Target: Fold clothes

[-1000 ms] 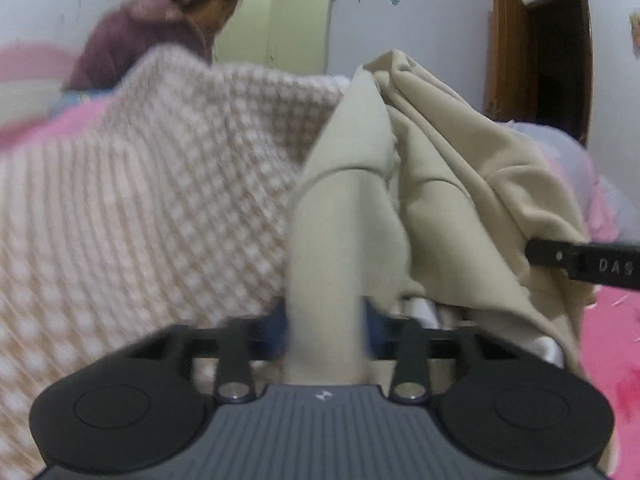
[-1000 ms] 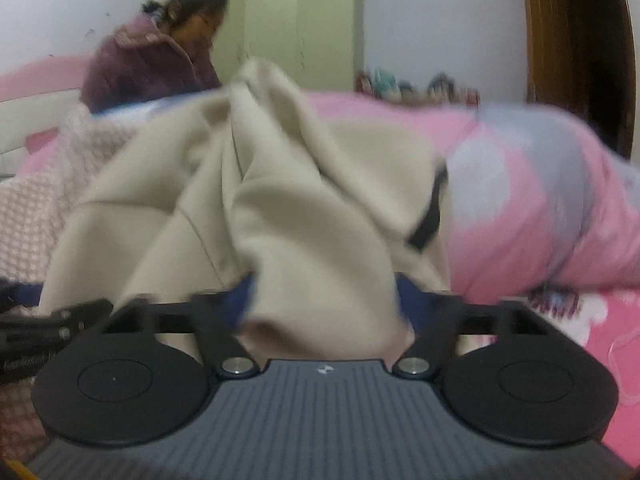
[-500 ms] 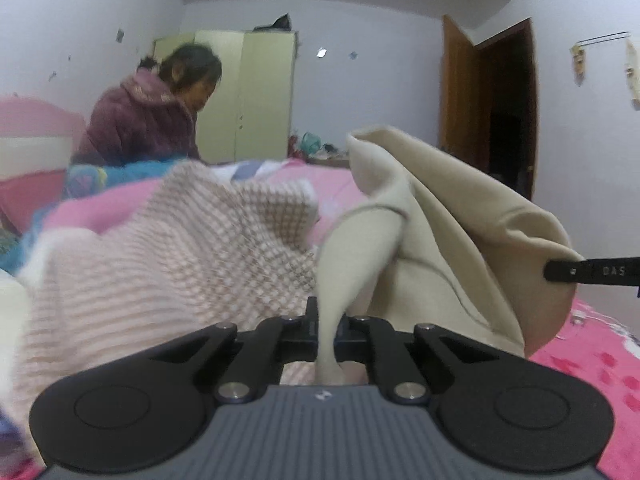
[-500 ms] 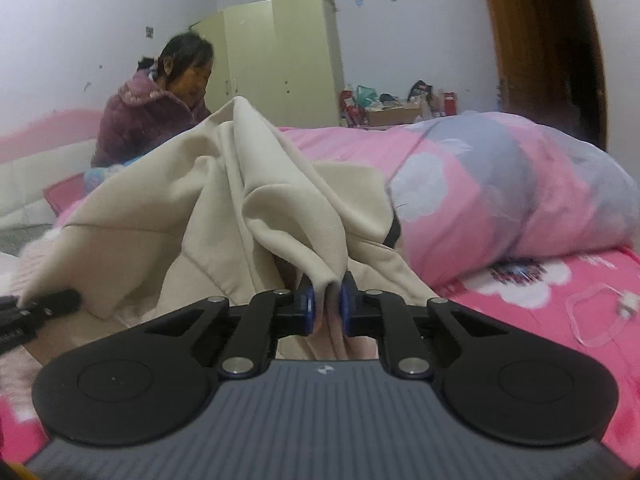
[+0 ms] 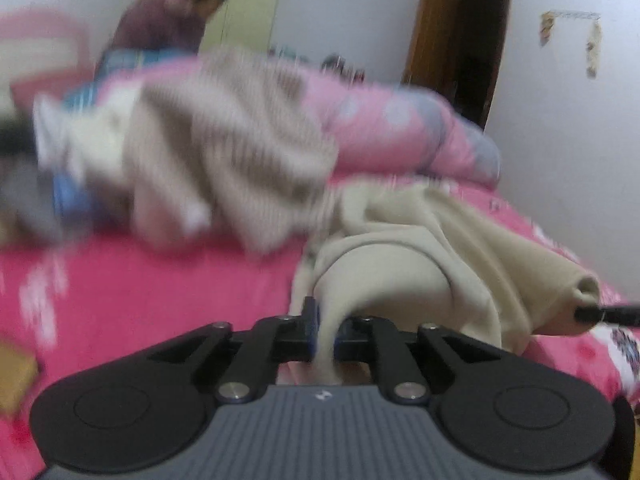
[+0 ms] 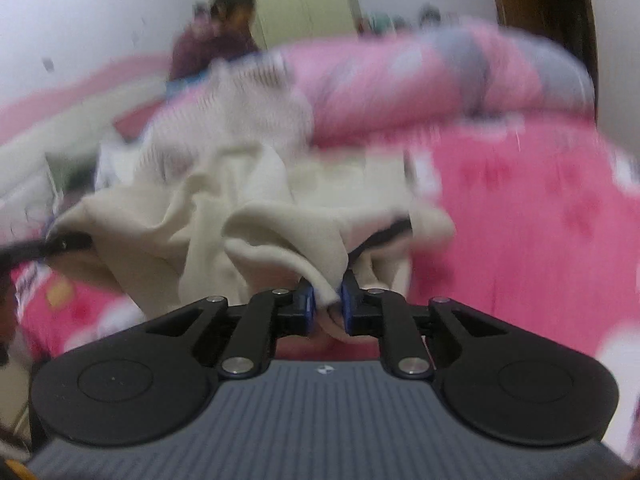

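Note:
A beige garment (image 5: 420, 240) lies crumpled on the pink bed sheet (image 5: 160, 280), held at two places. My left gripper (image 5: 326, 320) pinches a fold of it between its blue pads; the jaws are opening slightly with the cloth still pressed between them. In the right wrist view the same garment (image 6: 240, 208) bunches in front of my right gripper (image 6: 327, 300), which clamps a thick fold; its jaws are also easing open around the cloth. The right gripper's tip (image 5: 600, 314) shows at the garment's far right end, and the left gripper's tip (image 6: 60, 246) at its left end.
A heap of checked pink-and-white cloth (image 5: 240, 140) and other laundry lies behind the garment. A rolled pink and grey duvet (image 5: 400, 120) runs across the bed's far side. A person (image 5: 172, 20) sits beyond the bed by a pale green wardrobe. A wooden door (image 5: 472, 40) stands at the right.
Both grippers pulled back fast from the laundry heap, dragging the beige garment off it onto the pink sheet. The right jaws, wide a second ago, closed on a fold.

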`<action>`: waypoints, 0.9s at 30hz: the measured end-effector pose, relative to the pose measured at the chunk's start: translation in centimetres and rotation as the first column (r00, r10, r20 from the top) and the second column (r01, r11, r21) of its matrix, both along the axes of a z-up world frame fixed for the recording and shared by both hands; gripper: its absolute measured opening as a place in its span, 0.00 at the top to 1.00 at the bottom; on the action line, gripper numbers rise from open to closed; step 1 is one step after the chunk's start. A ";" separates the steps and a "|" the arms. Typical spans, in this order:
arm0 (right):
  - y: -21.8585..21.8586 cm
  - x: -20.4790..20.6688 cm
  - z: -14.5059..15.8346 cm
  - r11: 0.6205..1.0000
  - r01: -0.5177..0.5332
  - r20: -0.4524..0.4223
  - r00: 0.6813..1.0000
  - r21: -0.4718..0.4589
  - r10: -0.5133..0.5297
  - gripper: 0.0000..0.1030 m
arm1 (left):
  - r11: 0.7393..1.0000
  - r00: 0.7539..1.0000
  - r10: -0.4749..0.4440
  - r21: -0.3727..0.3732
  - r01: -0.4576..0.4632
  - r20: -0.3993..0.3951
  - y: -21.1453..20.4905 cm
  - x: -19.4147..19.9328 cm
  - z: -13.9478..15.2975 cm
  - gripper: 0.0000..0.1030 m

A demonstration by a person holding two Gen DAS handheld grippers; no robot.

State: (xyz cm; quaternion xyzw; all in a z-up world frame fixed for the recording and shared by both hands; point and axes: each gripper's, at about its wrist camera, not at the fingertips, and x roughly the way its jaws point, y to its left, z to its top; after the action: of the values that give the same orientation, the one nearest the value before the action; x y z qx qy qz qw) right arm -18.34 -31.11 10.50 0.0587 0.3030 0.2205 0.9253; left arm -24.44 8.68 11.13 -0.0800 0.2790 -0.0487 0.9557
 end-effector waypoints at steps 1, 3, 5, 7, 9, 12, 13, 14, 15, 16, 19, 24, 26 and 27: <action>-0.5 -0.4 -1.6 1.000 0.011 -0.057 0.998 -0.004 -0.011 0.85 | 1.000 1.000 0.009 -0.004 -0.009 -0.015 0.0 -0.5 -0.6 0.82; -2.4 -1.4 -3.3 0.999 0.028 -0.145 0.989 0.016 -0.026 0.83 | 1.000 1.000 0.021 -0.020 -0.021 0.015 0.2 -1.9 -0.3 0.71; -4.7 -2.8 -2.3 0.997 0.030 -0.132 0.991 0.066 -0.021 0.78 | 0.998 0.996 0.031 -0.048 -0.027 0.079 0.7 -3.2 0.9 0.51; -6.3 -3.4 -0.4 0.995 0.043 -0.066 0.997 0.088 -0.037 0.56 | 0.999 0.987 0.026 -0.038 -0.021 0.158 0.5 -3.2 2.4 0.34; -7.6 -3.6 1.9 0.993 0.060 0.023 0.998 0.099 -0.063 0.21 | 1.000 0.978 -0.018 0.000 0.018 0.209 -0.3 -2.0 3.7 0.29; -7.3 0.0 3.0 0.992 0.035 0.065 0.997 0.123 -0.044 0.15 | 0.997 0.979 -0.076 0.004 0.077 0.188 -2.4 2.4 4.3 0.18; -6.6 2.3 2.7 0.992 0.020 0.056 0.998 0.127 -0.028 0.13 | 0.996 0.982 -0.094 0.007 0.094 0.165 -3.3 3.8 3.8 0.17; -5.9 4.5 2.4 0.991 0.005 0.048 0.999 0.131 -0.012 0.12 | 0.994 0.984 -0.111 0.010 0.111 0.141 -4.2 5.3 3.4 0.16; -5.2 6.9 1.9 0.991 -0.007 0.040 0.999 0.135 0.002 0.11 | 0.992 0.985 -0.129 0.013 0.128 0.116 -5.1 6.8 2.9 0.14; -4.5 9.4 1.3 0.991 -0.013 0.032 0.999 0.137 0.009 0.11 | 0.989 0.986 -0.145 0.010 0.145 0.086 -5.9 8.3 2.0 0.13; -2.7 15.7 -0.9 0.995 0.010 -0.008 1.000 0.097 -0.009 0.07 | 0.985 0.985 -0.171 -0.005 0.171 -0.012 -7.9 12.5 -0.9 0.13; -2.9 23.4 -5.9 0.991 0.043 -0.180 0.984 0.130 -0.019 0.06 | 0.990 0.983 -0.137 -0.060 0.130 -0.126 -7.8 15.9 -5.1 0.58; -3.4 24.8 -7.7 0.973 0.048 -0.257 0.966 0.224 0.012 0.15 | 0.988 0.983 -0.132 -0.096 0.120 -0.130 -6.9 16.2 -5.8 0.86; -3.7 24.7 -8.1 0.957 0.039 -0.274 0.961 0.286 0.042 0.46 | 0.988 0.984 -0.129 -0.103 0.116 -0.125 -6.5 16.0 -5.7 0.88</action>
State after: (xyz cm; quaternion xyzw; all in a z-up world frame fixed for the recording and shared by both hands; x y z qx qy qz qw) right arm 6.36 -34.83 2.42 0.2231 0.3941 0.2526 0.8550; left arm -8.46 2.14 5.40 -0.1114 0.3429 -0.1155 0.9256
